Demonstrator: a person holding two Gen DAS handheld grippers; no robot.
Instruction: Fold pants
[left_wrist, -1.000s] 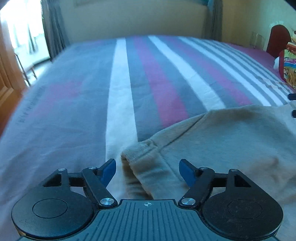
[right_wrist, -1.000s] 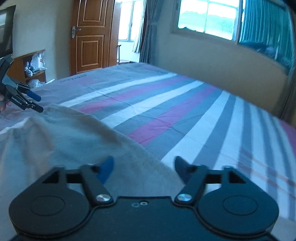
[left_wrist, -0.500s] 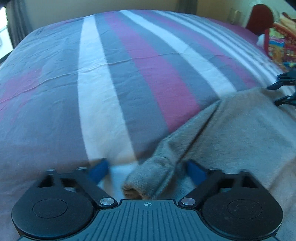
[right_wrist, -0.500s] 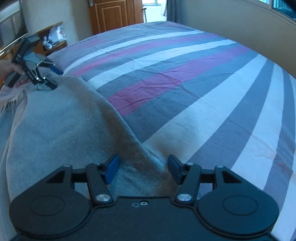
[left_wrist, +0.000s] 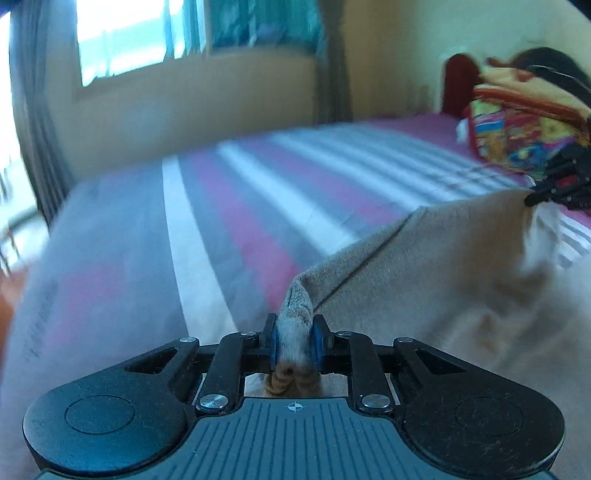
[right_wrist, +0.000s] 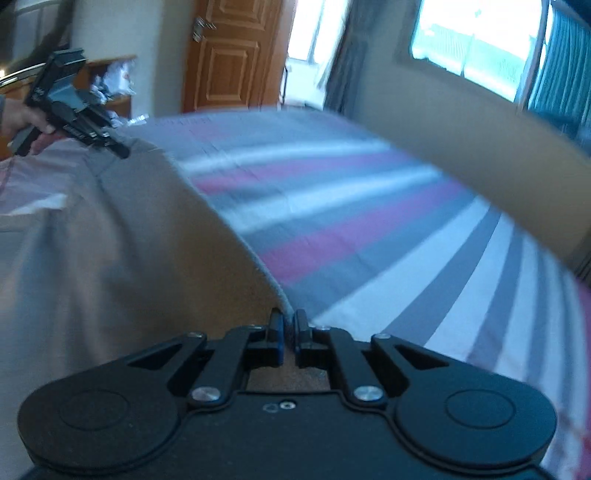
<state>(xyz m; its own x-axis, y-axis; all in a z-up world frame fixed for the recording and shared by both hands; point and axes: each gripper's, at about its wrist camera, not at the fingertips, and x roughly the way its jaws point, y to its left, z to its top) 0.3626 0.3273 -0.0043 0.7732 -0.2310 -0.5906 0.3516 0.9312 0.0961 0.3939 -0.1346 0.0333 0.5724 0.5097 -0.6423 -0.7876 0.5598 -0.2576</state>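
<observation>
Beige-grey pants (left_wrist: 436, 266) are stretched between both grippers above a striped bed. My left gripper (left_wrist: 294, 341) is shut on one corner of the pants, with a bunched cuff between its blue pads. My right gripper (right_wrist: 287, 334) is shut on the other corner of the pants (right_wrist: 122, 240). Each gripper shows in the other's view: the right one at the far right (left_wrist: 554, 186), the left one at the upper left (right_wrist: 79, 114), both pinching the cloth's edge. The cloth hangs lifted and taut between them.
The bed (left_wrist: 236, 221) has a grey, white and magenta striped cover (right_wrist: 369, 229). A colourful bundle (left_wrist: 524, 125) and a dark red headboard (left_wrist: 461, 81) are at the right. A wooden door (right_wrist: 229, 55), a shelf (right_wrist: 110, 85) and windows (right_wrist: 469, 40) line the room.
Both grippers closed on the pants' corners and lifted them off the bed. The views tilted up from the bed cover towards the walls and windows.
</observation>
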